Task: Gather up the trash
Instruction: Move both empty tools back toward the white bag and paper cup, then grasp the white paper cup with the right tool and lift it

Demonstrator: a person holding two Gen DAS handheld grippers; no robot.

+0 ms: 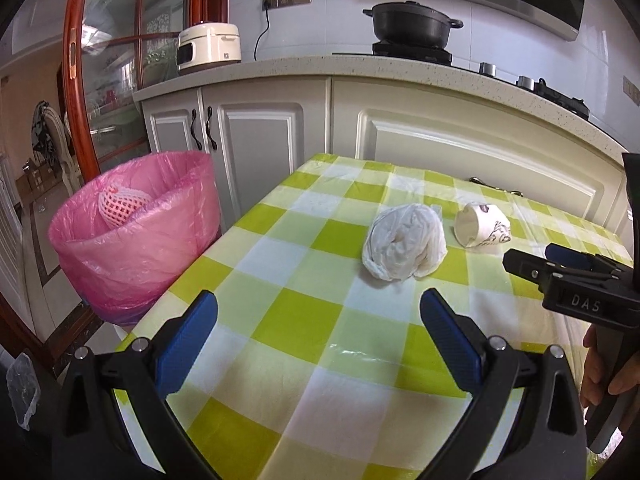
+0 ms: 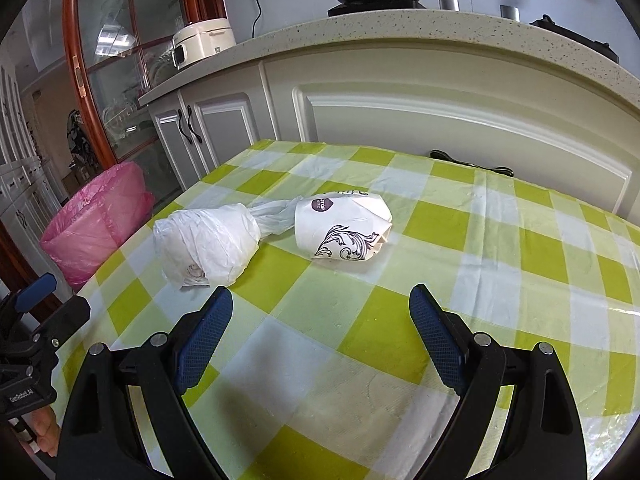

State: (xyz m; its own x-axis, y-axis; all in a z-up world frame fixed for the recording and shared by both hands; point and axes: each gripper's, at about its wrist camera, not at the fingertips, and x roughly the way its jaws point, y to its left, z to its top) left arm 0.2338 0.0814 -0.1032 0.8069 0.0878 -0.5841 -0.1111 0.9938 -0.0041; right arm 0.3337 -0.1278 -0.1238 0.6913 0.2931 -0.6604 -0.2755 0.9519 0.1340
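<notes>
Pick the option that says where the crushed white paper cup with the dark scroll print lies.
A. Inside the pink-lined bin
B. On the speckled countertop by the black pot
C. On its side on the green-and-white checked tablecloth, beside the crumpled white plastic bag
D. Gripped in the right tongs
C: the crushed white paper cup lies on its side on the checked tablecloth, next to the crumpled white plastic bag, with neither tongs touching it.
</notes>
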